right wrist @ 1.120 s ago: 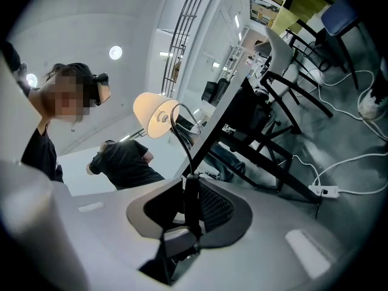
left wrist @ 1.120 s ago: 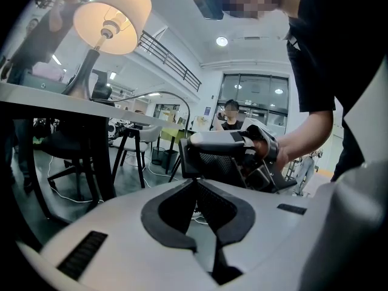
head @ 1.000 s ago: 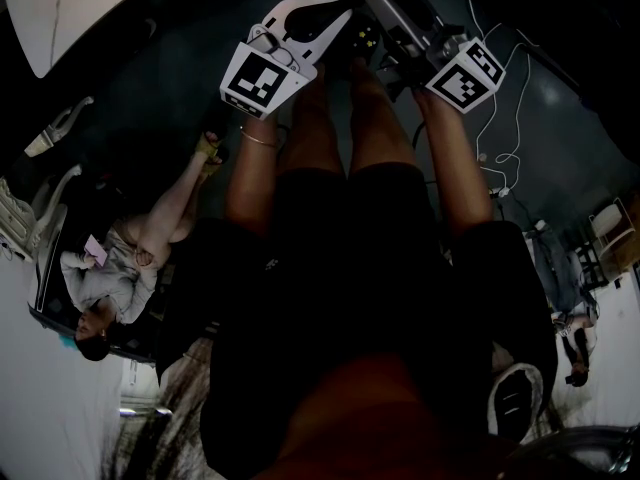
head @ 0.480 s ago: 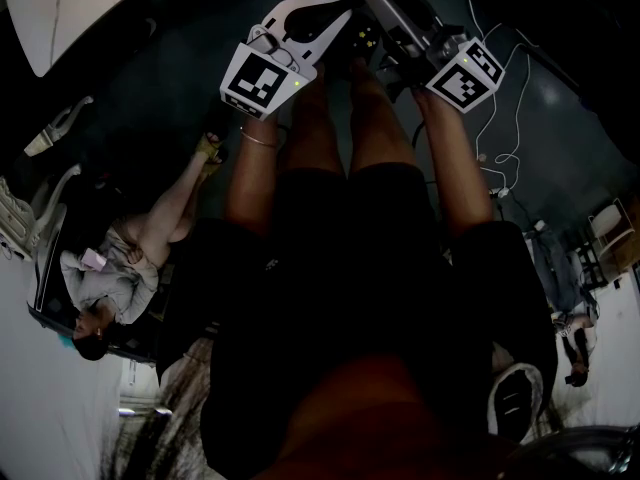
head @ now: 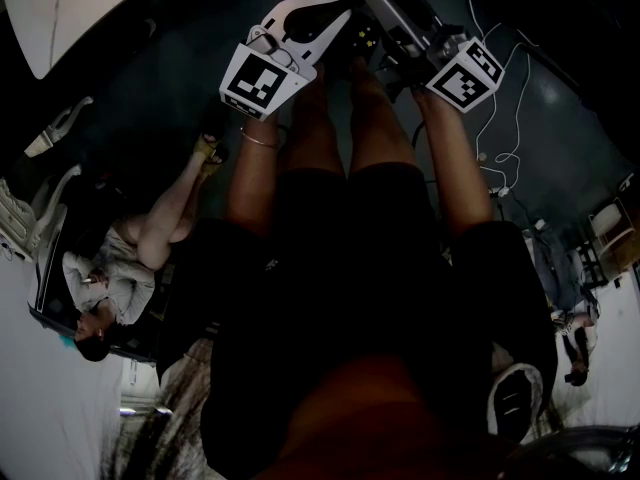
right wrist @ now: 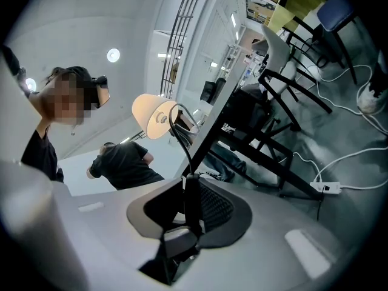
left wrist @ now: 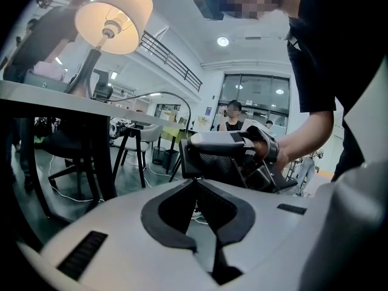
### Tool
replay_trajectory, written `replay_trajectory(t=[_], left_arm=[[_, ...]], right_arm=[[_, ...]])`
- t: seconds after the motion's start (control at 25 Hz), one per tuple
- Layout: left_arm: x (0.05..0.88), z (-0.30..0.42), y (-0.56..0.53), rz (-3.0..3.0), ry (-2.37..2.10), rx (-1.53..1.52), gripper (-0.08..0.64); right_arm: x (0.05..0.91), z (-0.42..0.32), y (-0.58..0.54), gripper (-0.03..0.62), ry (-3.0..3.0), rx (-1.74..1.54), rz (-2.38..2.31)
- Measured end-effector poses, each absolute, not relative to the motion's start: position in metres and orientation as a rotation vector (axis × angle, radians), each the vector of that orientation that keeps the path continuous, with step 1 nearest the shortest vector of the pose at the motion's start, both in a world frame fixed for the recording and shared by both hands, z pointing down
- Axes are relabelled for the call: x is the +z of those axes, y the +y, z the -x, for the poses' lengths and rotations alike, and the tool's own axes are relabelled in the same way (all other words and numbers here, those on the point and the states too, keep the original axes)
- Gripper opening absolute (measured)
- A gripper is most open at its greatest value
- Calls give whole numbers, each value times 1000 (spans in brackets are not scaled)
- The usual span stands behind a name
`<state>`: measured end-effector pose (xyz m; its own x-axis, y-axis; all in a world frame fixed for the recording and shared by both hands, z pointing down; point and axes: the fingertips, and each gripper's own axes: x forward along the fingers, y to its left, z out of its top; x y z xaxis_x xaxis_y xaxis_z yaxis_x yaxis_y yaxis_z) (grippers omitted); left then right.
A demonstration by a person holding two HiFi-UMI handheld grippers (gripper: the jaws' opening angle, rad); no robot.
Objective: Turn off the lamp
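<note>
**Hazards**

1. The table [left wrist: 60, 97] is the main obstacle. Both grippers hang low in front of the person's legs, below the level of the table top. A gripper raised straight toward the shade is likely to strike the table edge, so it should be brought clear of the edge first.
2. The lamp [left wrist: 113, 18] stands on the table top and is lit, with its shade glowing. The stem is slender and the shade broad, so it probably tips easily. A sideways push on either part could send it off the table.
3. No view shows the switch. A blind reach risks pressing the wrong part, so the switch must be found before contact.
4. Cables [right wrist: 357, 156] and a power strip [right wrist: 327, 188] lie on the floor beside the table. A step toward the table could snag them. Whether any of them feeds the lamp cannot be told.

**Position**

- The left gripper [left wrist: 196, 183] has its jaws pressed together with nothing between them. It sits below the table top. The lamp is above the table top and well apart from it.
- The right gripper [right wrist: 190, 180] also has its jaws pressed together and holds nothing. It too sits below the table top, near the left gripper. The lamp is beyond the table edge and well apart from it.
</note>
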<state>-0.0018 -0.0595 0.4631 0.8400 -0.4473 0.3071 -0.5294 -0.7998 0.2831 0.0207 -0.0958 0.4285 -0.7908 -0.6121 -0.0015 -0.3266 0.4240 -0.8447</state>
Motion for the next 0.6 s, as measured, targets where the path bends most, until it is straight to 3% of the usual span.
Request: replay_trajectory(t=[0.6], left_arm=[[463,2,-59,-2656,-736,322,22]], right_arm=[[429,-20,-96,72,2362,-1315,810]])
